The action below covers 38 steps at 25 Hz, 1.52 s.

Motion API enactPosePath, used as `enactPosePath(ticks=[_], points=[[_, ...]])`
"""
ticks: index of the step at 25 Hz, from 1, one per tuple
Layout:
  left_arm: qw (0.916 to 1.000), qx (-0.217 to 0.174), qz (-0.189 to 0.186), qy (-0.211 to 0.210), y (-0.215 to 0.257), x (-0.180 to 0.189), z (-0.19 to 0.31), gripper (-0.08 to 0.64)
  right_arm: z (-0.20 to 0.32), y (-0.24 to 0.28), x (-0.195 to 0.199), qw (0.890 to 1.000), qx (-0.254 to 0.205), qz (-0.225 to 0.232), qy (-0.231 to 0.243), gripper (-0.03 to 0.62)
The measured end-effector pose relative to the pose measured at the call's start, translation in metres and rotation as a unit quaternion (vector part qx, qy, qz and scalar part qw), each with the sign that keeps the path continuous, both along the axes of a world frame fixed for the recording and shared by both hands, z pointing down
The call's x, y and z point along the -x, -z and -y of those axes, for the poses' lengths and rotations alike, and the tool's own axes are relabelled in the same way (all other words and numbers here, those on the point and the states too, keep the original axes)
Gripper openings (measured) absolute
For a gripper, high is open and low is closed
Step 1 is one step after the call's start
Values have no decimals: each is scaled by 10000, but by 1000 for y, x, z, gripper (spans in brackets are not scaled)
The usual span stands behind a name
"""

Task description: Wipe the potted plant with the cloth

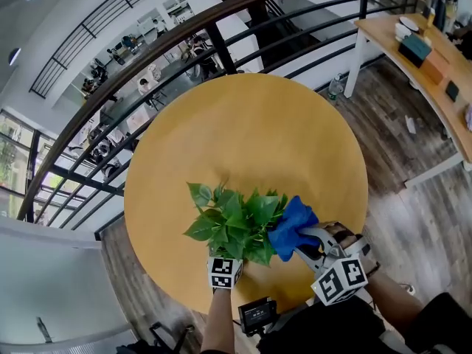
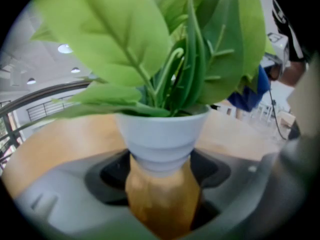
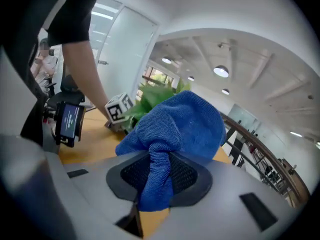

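Left gripper view: left hand-held gripper point(image 2: 160, 194) with jaws set wide and pressed to either side of a white ribbed pot point(image 2: 160, 136). Pot upright, holding the green leafy potted plant point(image 2: 165, 49), broad leaves filling the upper frame. Behind the leaves at the right, a patch of bunched blue terry cloth point(image 2: 252, 91).

Right gripper view: right hand-held gripper point(image 3: 159, 184) clamped on a twisted fold of the cloth, the rest ballooning up above the dark pads. Green leaves just beyond it; touching or not, hard to tell from here. Beside the leaves, the marker cube of the other hand-held gripper, and a bare forearm point(image 3: 87, 74) reaching down to it.

Head view: plant standing on a round yellow wooden counter point(image 1: 243, 124), near the counter's close edge. Cloth right against the foliage on its right side. Left marker cube just below the leaves, tips hidden under them. Past the counter, a dark curved railing point(image 1: 221, 21) and a wooden plank floor point(image 1: 398, 124).
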<state>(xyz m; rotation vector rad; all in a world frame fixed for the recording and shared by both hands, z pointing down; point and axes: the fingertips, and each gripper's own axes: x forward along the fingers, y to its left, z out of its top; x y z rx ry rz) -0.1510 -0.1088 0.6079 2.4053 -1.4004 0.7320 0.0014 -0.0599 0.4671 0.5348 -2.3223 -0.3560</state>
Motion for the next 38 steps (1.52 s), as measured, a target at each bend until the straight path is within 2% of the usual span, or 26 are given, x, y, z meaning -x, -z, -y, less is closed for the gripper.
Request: enactPosePath(ticks=[2, 5, 9, 11, 13, 17, 19, 22, 24, 28, 33, 36, 38], points=[[10000, -5, -11, -9, -1, -1, 0, 364, -8, -37, -11, 9990, 303, -322, -42, 102], [10000, 2, 1, -27, 0, -1, -1, 362, -12, -73, -34, 9958, 684, -559, -259, 101], [10000, 4, 12, -25, 1, -1, 0, 363, 12, -69, -77, 9919, 605, -661, -905, 101], [10000, 5, 9, -21, 2, -2, -1, 362, 31, -41, -93, 9904, 365, -373, -1284, 101], [10000, 3, 1, -20, 1, -2, -2, 364, 44, 4, -93, 9896, 41, 150, -1433, 102], [10000, -12, 14, -4, 2, -1, 0, 364, 35, 92, -51, 9885, -489, 1109, -900, 101], [10000, -16, 13, 0, 2, -2, 1, 362, 19, 108, -25, 9891, -533, 1284, -475, 101], [10000, 16, 35, 11, 1, -1, 0, 362, -9, 77, 12, 9953, -460, 835, 181, 101], [10000, 3, 32, 32, 0, 1, 0, 362, -28, 38, 25, 9973, -192, 462, 531, 101], [10000, -29, 2, 25, 4, -1, 2, 362, -60, -23, 15, 9953, 484, -90, 839, 102], [10000, 22, 16, 5, 1, -1, -3, 362, -73, -81, -27, 9897, 972, -852, 609, 102], [10000, -53, 20, -14, -2, 0, 3, 362, -55, -100, -60, 9891, 912, -1149, 151, 101], [9999, -101, 18, -34, -1, -5, 11, 362, -31, -95, -87, 9896, 796, -1158, -314, 101]])
